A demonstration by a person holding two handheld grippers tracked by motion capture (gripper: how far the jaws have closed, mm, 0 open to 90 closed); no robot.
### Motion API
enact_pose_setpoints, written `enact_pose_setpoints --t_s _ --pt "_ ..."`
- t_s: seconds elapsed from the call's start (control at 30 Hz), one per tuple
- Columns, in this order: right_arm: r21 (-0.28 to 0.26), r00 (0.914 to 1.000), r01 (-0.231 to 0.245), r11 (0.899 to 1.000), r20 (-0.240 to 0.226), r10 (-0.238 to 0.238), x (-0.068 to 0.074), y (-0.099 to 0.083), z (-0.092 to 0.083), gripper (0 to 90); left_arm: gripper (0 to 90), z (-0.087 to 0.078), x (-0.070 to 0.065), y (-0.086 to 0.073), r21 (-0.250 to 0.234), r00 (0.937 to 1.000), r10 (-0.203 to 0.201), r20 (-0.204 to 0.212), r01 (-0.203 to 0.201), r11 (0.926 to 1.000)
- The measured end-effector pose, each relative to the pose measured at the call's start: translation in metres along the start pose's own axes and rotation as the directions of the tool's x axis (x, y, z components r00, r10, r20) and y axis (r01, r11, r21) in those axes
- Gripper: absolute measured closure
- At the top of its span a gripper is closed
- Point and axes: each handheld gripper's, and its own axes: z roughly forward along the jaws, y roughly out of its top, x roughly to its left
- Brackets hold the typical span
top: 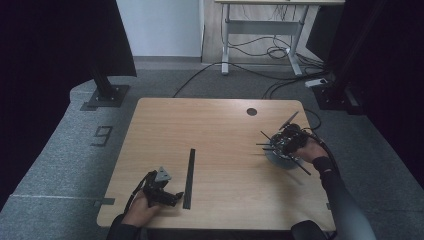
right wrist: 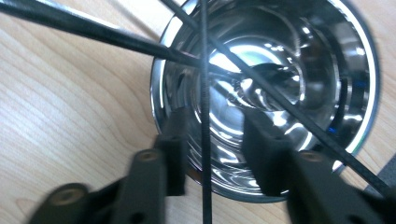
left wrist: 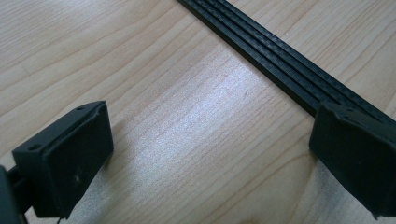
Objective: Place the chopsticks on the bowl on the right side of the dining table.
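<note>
- The right gripper [right wrist: 212, 154] hangs over a shiny steel cup [right wrist: 266, 93] near the table's [top: 220, 125] right edge — jaws parted, a thin black stick [right wrist: 205, 140] standing loose between them.
- More sticks [right wrist: 93, 32] lean across the cup's rim.
- The left gripper [left wrist: 210, 158] rests low, jaws spread wide — empty, just beside black strips [left wrist: 280, 70].

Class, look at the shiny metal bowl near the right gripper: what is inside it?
Thin black sticks cross inside the metal bowl, one running between the right gripper's open jaws. The bowl's near rim is hidden behind those jaws.
</note>
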Motion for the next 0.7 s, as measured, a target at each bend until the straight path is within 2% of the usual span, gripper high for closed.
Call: enact_pose_setpoints --t_s 0.07,0.2,0.23,0.27,0.33,0.43,0.5,0.6,0.63,0.7 --pt "-0.029 0.9997 -0.023 0.999 0.007 0.024 -0.001 -0.004 -0.003 47.5 0.0 0.0 0.0 0.0 0.0 1.0 0.0 -0.001 0.0 1.0" --pt "-0.107 0.9978 -0.065 0.992 0.008 0.067 -0.001 -0.016 -0.009 37.4 0.0 0.0 0.0 0.0 -0.001 1.0 -0.001 -0.001 0.001 1.0" --pt "-0.129 0.997 -0.075 0.989 0.008 0.077 0.0 -0.019 -0.01 31.9 0.0 0.0 0.0 0.0 -0.001 1.0 -0.001 0.0 0.001 1.0" --pt "-0.153 0.9962 -0.08 0.985 0.022 0.085 0.0 -0.022 -0.011 29.6 0.0 0.0 0.0 0.0 0.0 1.0 0.0 0.0 0.0 1.0" --pt "-0.198 0.9949 -0.093 0.976 0.021 0.099 0.001 -0.029 -0.012 25.1 0.0 0.0 0.0 0.0 0.0 1.0 0.0 0.0 0.0 1.0" --pt "-0.272 0.9893 -0.122 0.955 0.045 0.139 0.002 -0.039 -0.015 14.1 0.0 0.0 0.0 0.0 0.0 1.0 0.0 0.0 0.0 1.0" --pt "-0.309 0.9851 -0.145 0.94 0.044 0.166 0.002 -0.043 -0.016 11.4 0.0 0.0 0.0 0.0 0.0 1.0 0.0 0.0 0.0 1.0" --pt "-0.364 0.9752 -0.196 0.911 0.025 0.22 0.001 -0.05 -0.018 0.8 0.0 0.0 0.0 0.0 0.0 1.0 0.0 0.0 0.0 1.0" --pt "-0.377 0.9721 -0.207 0.903 0.025 0.233 0.0 -0.052 -0.018 0.0 0.0 0.0 0.0 0.0 -0.001 1.0 0.0 0.0 0.0 1.0" --pt "-0.422 0.9656 -0.231 0.877 0.012 0.26 -0.001 -0.056 -0.019 0.0 0.0 0.0 0.0 0.0 0.0 1.0 0.0 0.0 0.0 1.0"
